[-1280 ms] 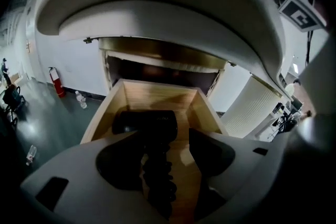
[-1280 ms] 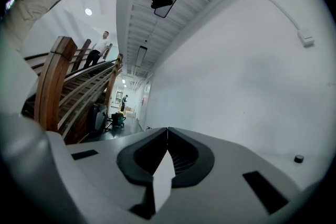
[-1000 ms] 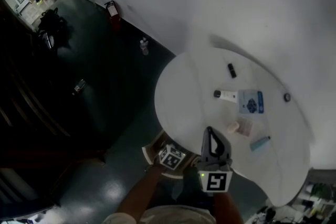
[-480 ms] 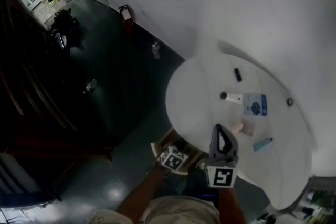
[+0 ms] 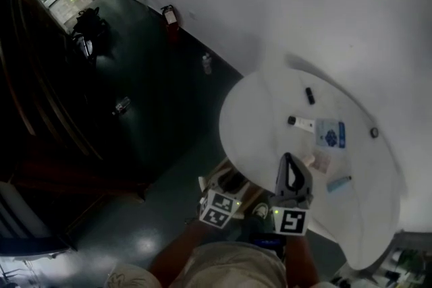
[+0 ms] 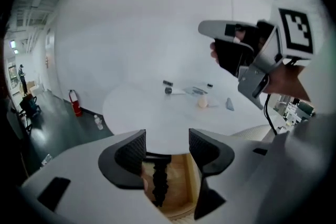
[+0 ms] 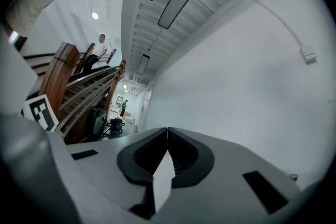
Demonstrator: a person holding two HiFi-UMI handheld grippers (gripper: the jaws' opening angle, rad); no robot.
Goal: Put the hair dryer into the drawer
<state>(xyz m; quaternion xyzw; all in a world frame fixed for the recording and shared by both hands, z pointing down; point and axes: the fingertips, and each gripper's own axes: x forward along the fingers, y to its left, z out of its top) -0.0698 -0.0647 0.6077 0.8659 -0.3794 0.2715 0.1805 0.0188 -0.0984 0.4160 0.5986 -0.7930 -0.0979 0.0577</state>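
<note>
Left gripper (image 6: 167, 147) jaws apart, empty, over wooden drawer (image 6: 184, 186) under table (image 6: 157, 113) near edge. Black ridged object (image 6: 157, 183) inside, probably the hair dryer. Right gripper (image 7: 167, 134) pinched together, empty. Push drawer front squarely.

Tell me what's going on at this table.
A person stands at a round white table with a hand-held gripper in each hand. The left hand-held gripper is open and grips nothing; it points at the table's near edge, above an open wooden drawer. A dark ridged thing lies in the drawer; I cannot tell whether it is the hair dryer. The right hand-held gripper is shut, empty and raised toward the wall. A tube and a blue packet lie untouched on the tabletop.
</note>
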